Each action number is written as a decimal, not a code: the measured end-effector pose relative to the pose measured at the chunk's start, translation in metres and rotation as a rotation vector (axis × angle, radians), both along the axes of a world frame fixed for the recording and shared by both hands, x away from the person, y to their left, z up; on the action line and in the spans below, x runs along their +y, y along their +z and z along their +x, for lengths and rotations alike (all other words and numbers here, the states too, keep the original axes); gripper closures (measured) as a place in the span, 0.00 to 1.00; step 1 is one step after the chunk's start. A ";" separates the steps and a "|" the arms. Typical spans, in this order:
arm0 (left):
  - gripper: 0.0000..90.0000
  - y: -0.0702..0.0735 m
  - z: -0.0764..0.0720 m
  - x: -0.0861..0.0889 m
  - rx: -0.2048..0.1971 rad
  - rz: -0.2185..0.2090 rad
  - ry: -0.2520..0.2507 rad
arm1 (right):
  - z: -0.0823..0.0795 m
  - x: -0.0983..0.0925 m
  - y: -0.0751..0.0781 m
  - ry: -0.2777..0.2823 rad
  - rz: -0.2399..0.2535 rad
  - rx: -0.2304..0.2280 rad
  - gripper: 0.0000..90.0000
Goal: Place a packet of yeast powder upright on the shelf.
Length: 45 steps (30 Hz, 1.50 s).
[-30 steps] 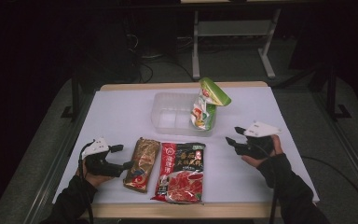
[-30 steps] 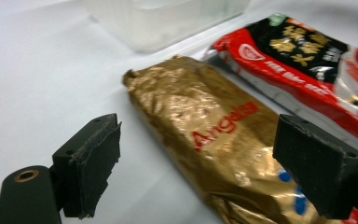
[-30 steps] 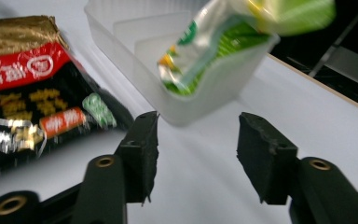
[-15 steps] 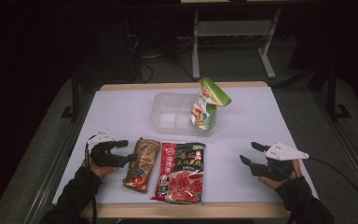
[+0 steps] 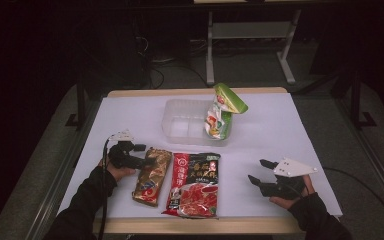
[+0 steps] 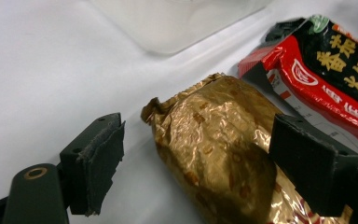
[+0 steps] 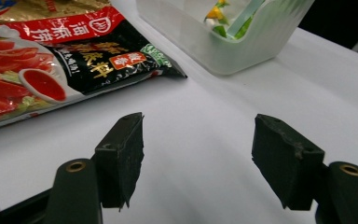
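On the white desk (image 5: 290,130), the left claw (image 6: 196,163) stands wide around the gold packet (image 6: 219,154), pads not touching. The right claw (image 7: 198,154), jaws just opened wide, holds nothing, near the red packet (image 7: 51,70).

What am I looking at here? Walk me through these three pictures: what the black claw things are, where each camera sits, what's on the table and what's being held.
No robot here: a person holds a hand-held two-jaw gripper in each hand. The high view looks down on the white table from above the person's side. The other two pictures come from small cameras riding on the grippers, looking along their black jaws.

On the table lie a gold foil packet, a red and black sauce packet beside it, and a clear plastic tub with a green snack bag standing in it.

The left gripper is at the gold foil packet; in the left gripper view its open jaws sit on either side of the packet's end without pressing it. The right gripper hovers over bare table, its jaws just opened, nothing between them. Nothing is held yet.
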<state>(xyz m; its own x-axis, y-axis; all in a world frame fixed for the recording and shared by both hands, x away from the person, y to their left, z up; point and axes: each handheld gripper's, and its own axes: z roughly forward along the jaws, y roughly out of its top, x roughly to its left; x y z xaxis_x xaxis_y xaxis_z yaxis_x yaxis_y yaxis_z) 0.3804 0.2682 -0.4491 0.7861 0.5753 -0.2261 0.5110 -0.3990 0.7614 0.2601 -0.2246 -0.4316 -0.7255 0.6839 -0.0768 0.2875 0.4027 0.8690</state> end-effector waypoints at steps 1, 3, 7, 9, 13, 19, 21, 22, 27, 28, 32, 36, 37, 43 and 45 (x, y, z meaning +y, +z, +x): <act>0.20 0.000 0.001 -0.002 0.001 0.004 -0.010 | 0.002 0.000 -0.001 -0.004 0.011 0.011 0.37; 0.20 -0.001 0.003 -0.006 0.012 0.012 -0.030 | 0.002 0.000 -0.002 -0.005 0.011 0.018 0.37; 0.20 -0.001 0.007 -0.014 0.057 0.032 -0.095 | 0.003 0.002 -0.004 0.024 0.036 0.068 0.38; 0.19 -0.001 0.008 -0.019 0.070 0.046 -0.125 | 0.003 0.003 -0.004 0.040 0.062 0.090 0.38; 0.20 0.000 0.006 -0.026 0.060 0.074 -0.128 | 0.001 0.006 -0.003 0.076 0.080 0.105 0.39; 0.34 0.002 0.003 -0.029 0.066 0.087 -0.119 | 0.002 0.006 -0.005 0.097 0.086 0.124 0.42; 0.40 0.004 0.002 -0.030 0.080 0.096 -0.117 | 0.001 0.007 -0.005 0.101 0.091 0.133 0.42; 0.43 0.005 0.002 -0.031 0.082 0.098 -0.123 | 0.001 0.007 -0.005 0.105 0.099 0.139 0.42; 0.72 0.013 -0.002 -0.029 0.049 0.062 -0.106 | 0.001 0.010 -0.005 0.119 0.097 0.149 0.42; 0.74 0.013 -0.003 -0.029 0.041 0.066 -0.108 | 0.001 0.010 -0.005 0.118 0.096 0.149 0.42; 0.81 0.014 -0.004 -0.027 0.025 0.046 -0.104 | 0.001 0.007 -0.004 0.107 0.110 0.144 0.42; 0.88 0.018 -0.010 -0.025 -0.027 0.041 -0.074 | 0.001 0.005 -0.002 0.102 0.119 0.143 0.42; 0.89 0.019 -0.012 -0.024 -0.038 0.037 -0.064 | 0.001 0.004 -0.002 0.103 0.119 0.139 0.42; 0.92 0.033 -0.020 -0.014 -0.135 -0.001 0.025 | 0.001 0.003 0.000 0.096 0.131 0.132 0.42; 0.93 0.040 -0.025 -0.011 -0.174 -0.015 0.047 | 0.000 0.002 0.000 0.093 0.134 0.129 0.42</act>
<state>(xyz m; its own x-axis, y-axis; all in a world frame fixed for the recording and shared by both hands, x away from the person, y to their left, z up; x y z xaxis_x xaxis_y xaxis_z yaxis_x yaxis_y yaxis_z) 0.3558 0.2576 -0.4092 0.7864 0.6099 -0.0983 0.3891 -0.3654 0.8456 0.2605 -0.2221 -0.4312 -0.7840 0.6112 0.1085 0.3672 0.3157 0.8749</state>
